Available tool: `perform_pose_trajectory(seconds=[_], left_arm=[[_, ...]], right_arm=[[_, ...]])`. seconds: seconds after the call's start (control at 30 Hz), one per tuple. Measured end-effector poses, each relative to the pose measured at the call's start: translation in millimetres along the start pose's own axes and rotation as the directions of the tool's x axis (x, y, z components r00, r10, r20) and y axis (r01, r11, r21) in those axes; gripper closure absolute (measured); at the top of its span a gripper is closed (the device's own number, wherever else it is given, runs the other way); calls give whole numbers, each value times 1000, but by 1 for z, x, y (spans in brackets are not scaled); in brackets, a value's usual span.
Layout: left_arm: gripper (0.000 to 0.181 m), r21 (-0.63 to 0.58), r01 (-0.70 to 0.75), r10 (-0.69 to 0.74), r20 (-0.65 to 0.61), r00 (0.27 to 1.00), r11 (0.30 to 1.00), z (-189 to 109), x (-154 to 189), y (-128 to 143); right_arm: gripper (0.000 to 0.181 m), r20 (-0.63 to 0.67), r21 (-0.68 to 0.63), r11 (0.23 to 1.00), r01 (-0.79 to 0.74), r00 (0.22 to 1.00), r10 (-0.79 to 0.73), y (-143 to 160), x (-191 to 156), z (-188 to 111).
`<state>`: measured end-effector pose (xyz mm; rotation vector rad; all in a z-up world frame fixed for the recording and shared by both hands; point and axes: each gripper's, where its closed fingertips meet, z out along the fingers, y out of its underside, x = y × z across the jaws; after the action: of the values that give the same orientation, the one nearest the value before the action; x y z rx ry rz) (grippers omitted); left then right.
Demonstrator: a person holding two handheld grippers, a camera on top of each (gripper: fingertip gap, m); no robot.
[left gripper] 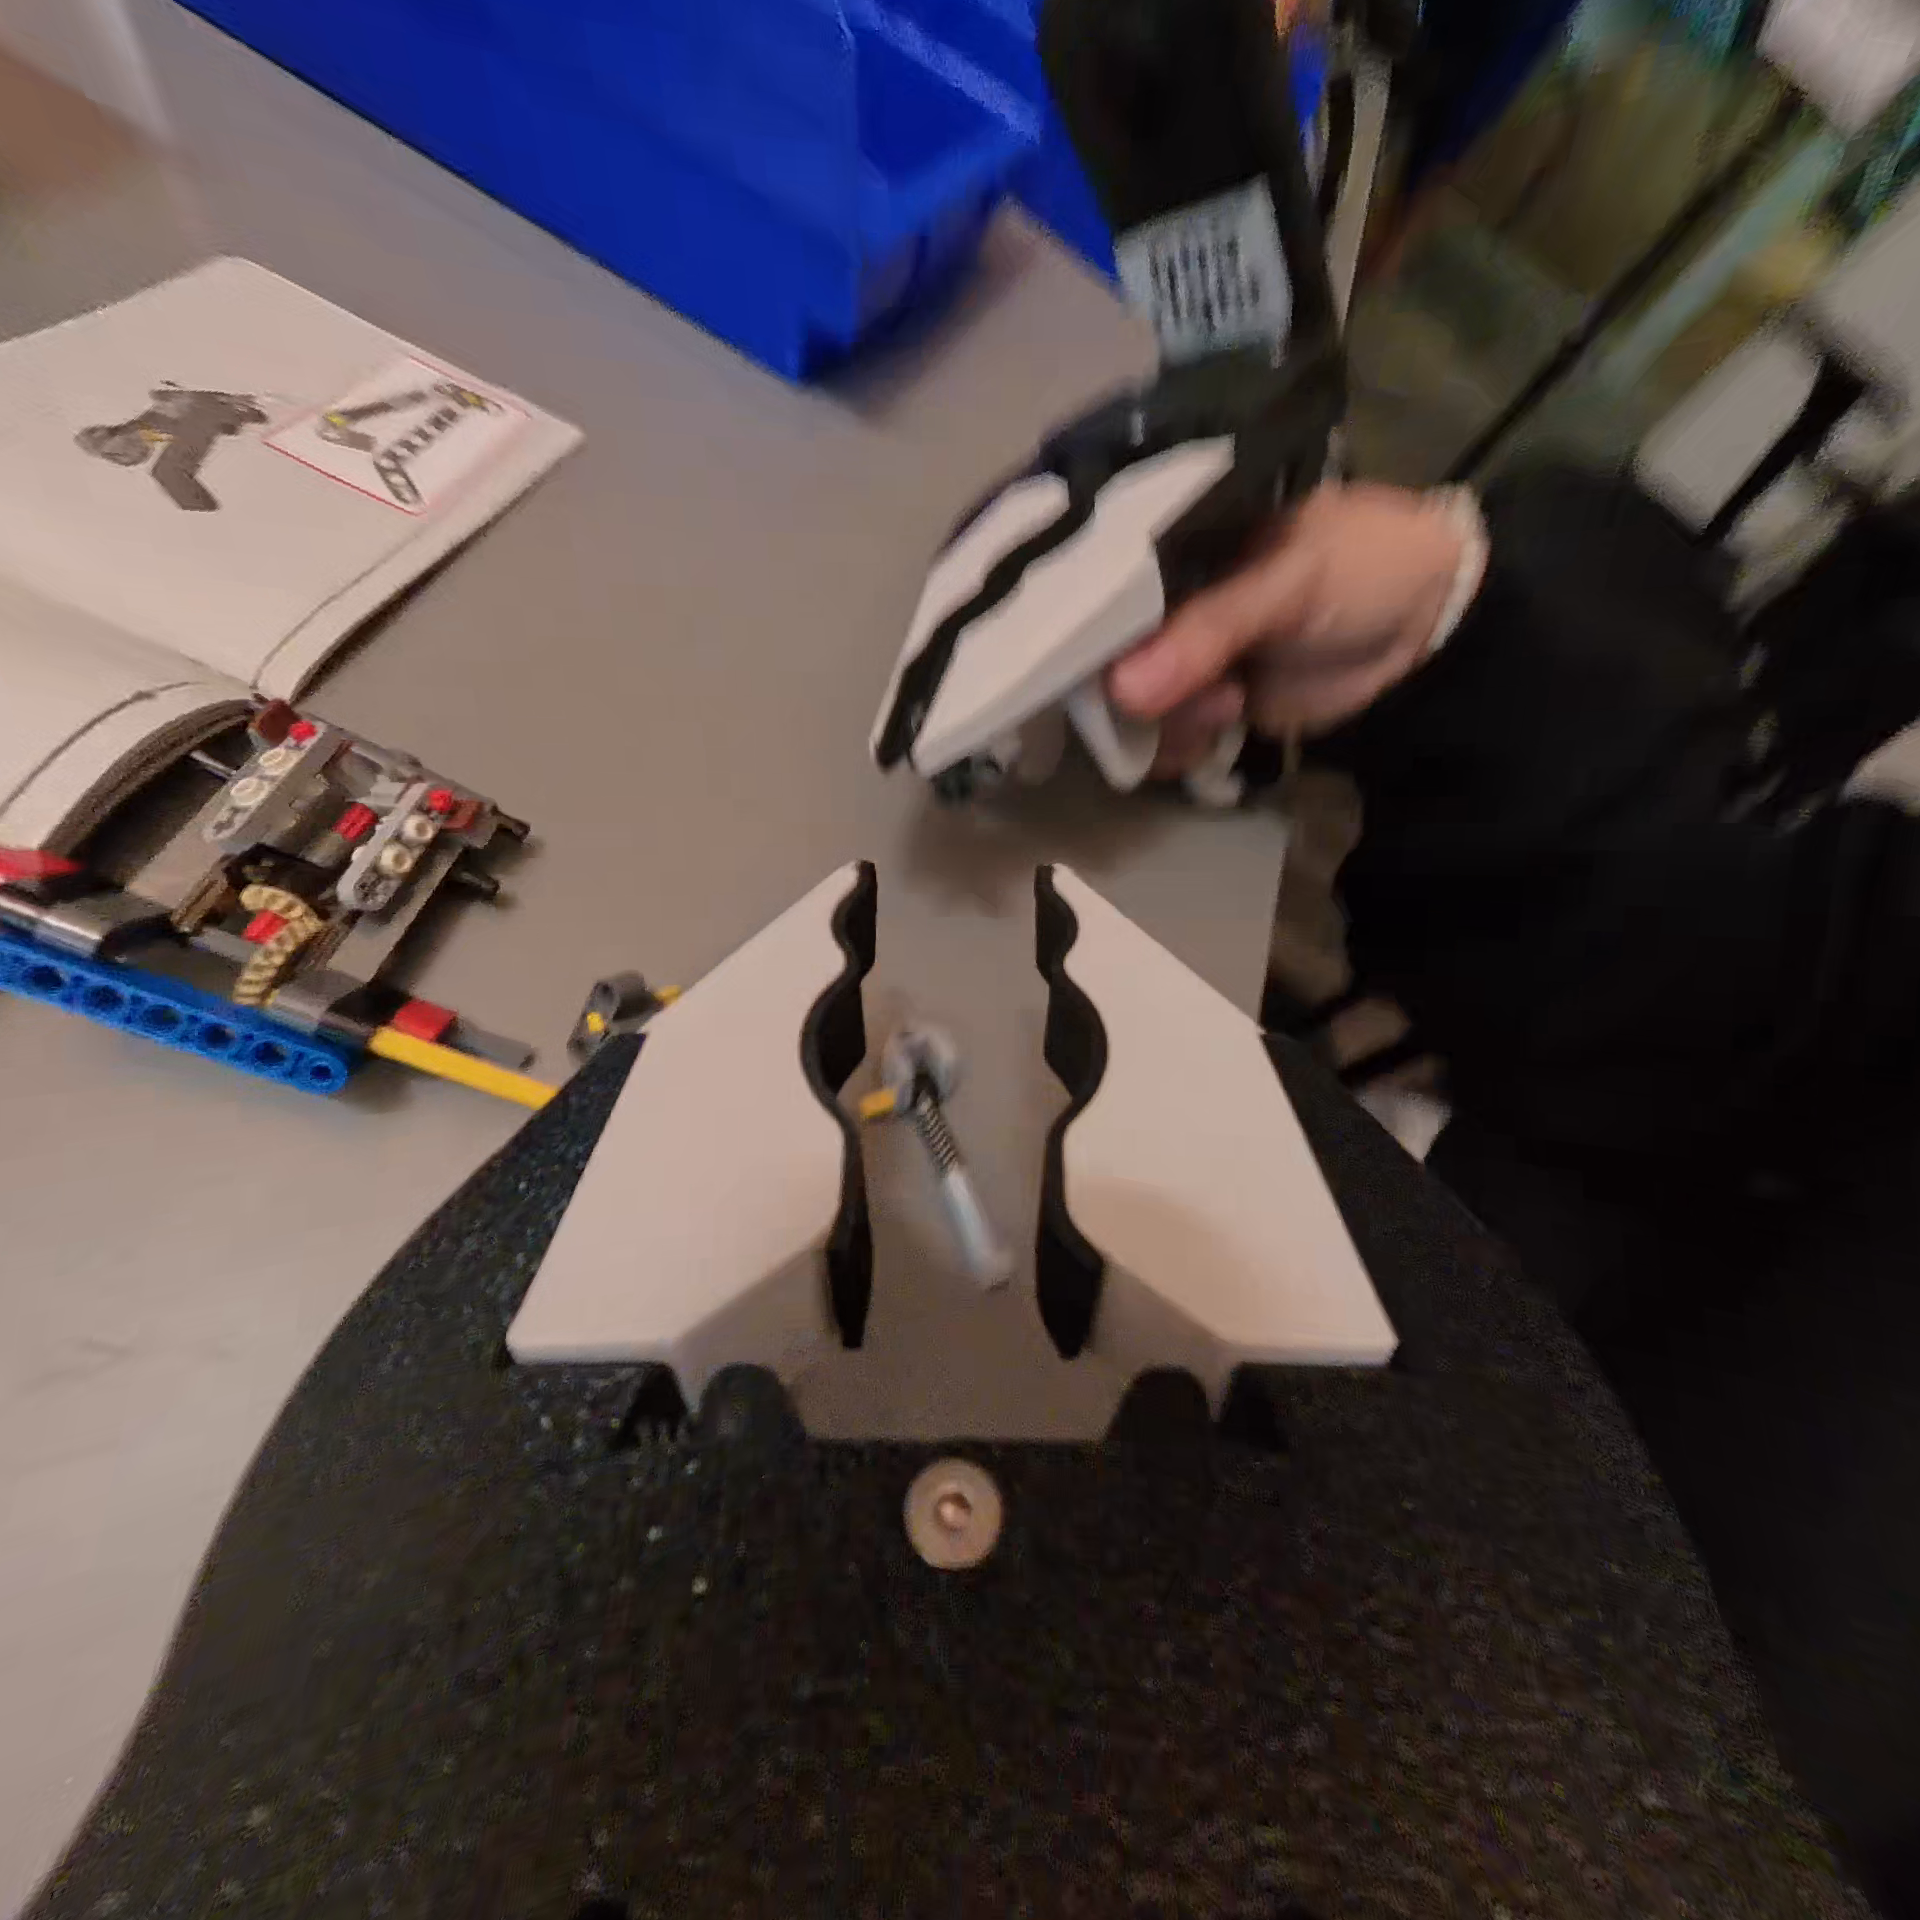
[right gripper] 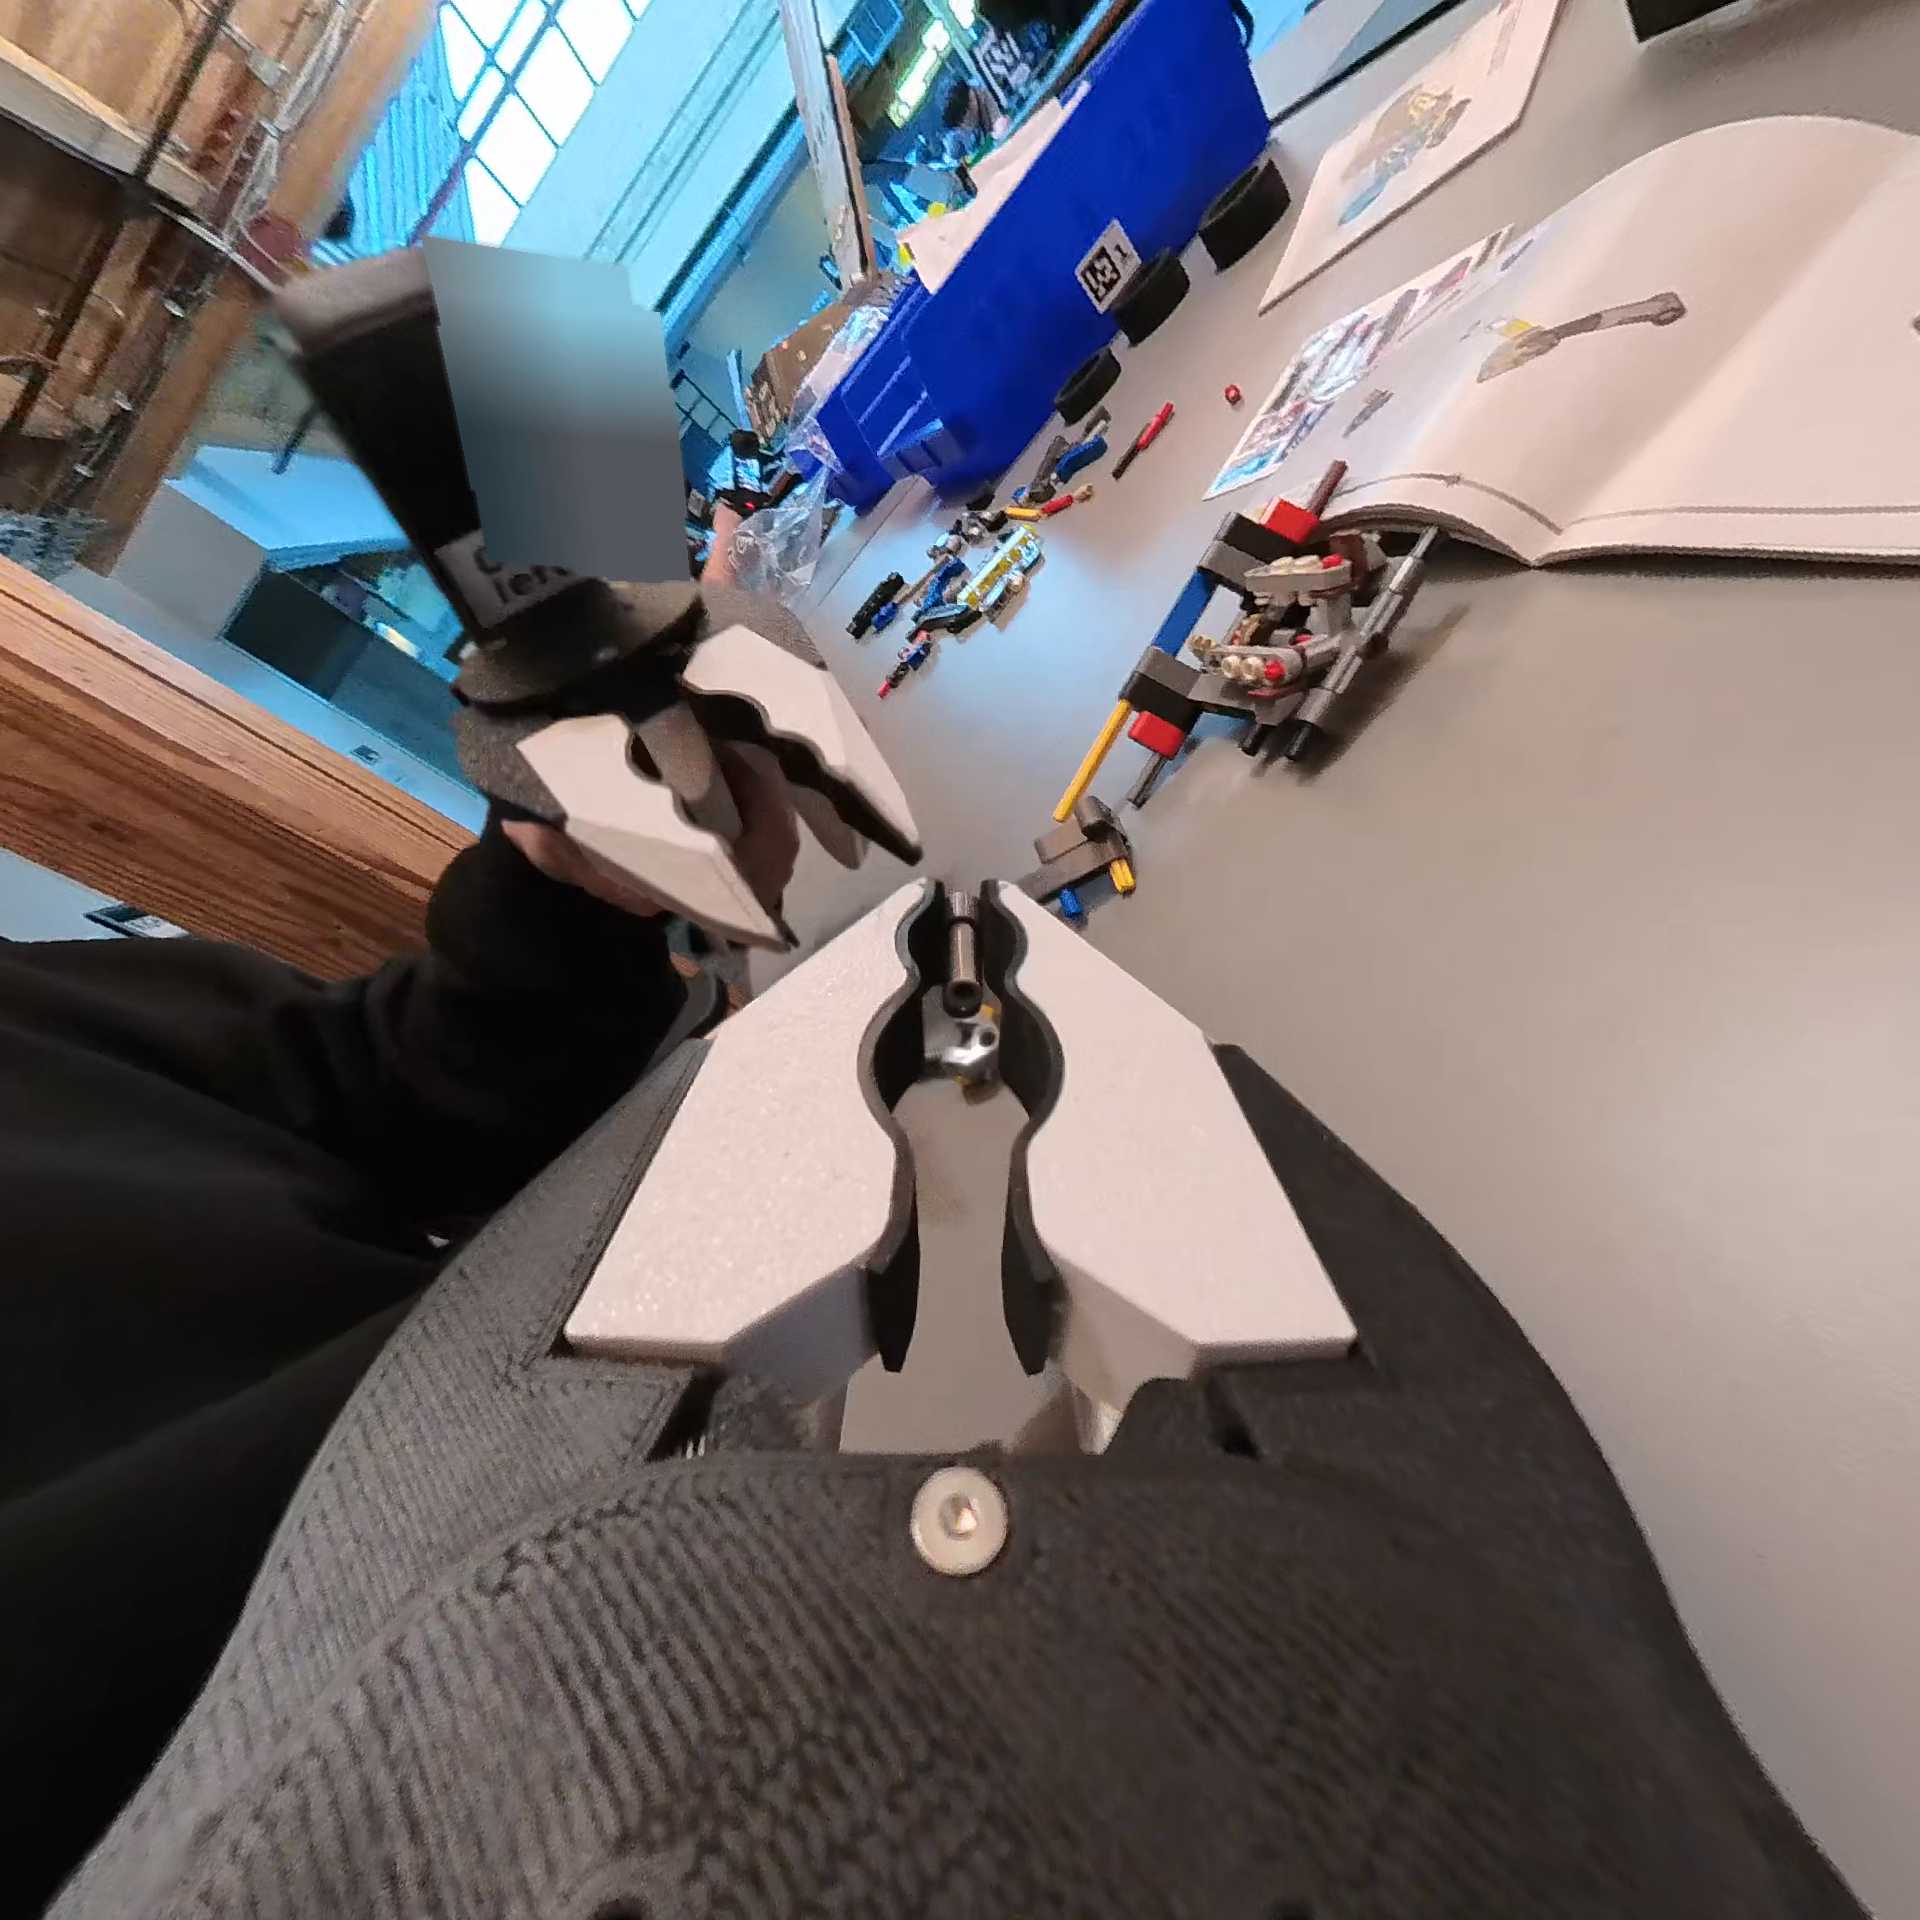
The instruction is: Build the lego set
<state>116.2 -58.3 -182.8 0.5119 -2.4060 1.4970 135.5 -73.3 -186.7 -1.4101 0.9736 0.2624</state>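
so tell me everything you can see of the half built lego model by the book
The half-built lego model lies flat on the grey table, its far end tucked against the open instruction book. It looks like hard plastic: a long blue holed beam along one edge, a yellow rod sticking out of one end, grey and black beams, small red pieces, pale round studs and a tan curved toothed piece. No claw touches it; a small loose grey piece lies just off its yellow end.

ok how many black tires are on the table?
3 tires, all in the right wrist view, in a row along the foot of the blue bin: the farthest, the middle one, and one nearest the loose pieces. The bin may hide more.
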Motion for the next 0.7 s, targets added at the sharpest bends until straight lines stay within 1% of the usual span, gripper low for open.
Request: perform_pose_trajectory(seconds=[0.03, 0.07, 0.13, 0.2, 0.27, 0.3, 0.37, 0.4, 0.5, 0.57, 0.63, 0.7], left_arm=[[153, 27, 89, -88, -43, 995, 996, 2, 5, -5], [147, 29, 168, -164, -115, 980, 985, 5, 12, -6], [146, 8, 287, -279, -209, 937, 958, 10, 19, -5], [140, 3, 339, -330, -221, 918, 941, 14, 17, -3], [124, 2, 371, -363, -205, 909, 929, 15, 11, -2], [123, 2, 393, -383, -214, 899, 920, 15, 10, -3], [122, 5, 450, -431, -274, 860, 893, 13, 13, -8], [123, -1, 474, -453, -296, 841, 881, 13, 14, -9], [129, -14, 497, -472, -335, 815, 868, 15, 19, -12], [134, -22, 494, -472, -336, 815, 869, 16, 21, -13], [147, -36, 478, -463, -318, 827, 878, 17, 20, -10], [157, -31, 476, -458, -334, 824, 879, 16, 23, -12]], right_arm=[[177, 14, 11, 1000, -3, 1000, 3, -1, -2, 1], [177, 31, 20, 1000, -2, 1000, 2, -3, -4, 2], [177, 55, 36, 999, 8, 998, -10, -5, -9, 3], [177, 86, 52, 998, 17, 996, -22, -7, -14, 2], [177, 112, 70, 997, 15, 993, -23, -9, -18, 1], [176, 127, 77, 997, 19, 991, -29, -10, -20, 1], [176, 149, 85, 996, 22, 988, -35, -11, -24, 0], [177, 153, 88, 996, 33, 987, -46, -12, -24, 1], [176, 162, 77, 996, 48, 985, -60, -10, -27, 3], [176, 163, 70, 996, 59, 984, -70, -8, -29, 5], [176, 153, 62, 996, 70, 985, -79, -7, -28, 6], [176, 146, 54, 996, 76, 986, -83, -6, -28, 7]])
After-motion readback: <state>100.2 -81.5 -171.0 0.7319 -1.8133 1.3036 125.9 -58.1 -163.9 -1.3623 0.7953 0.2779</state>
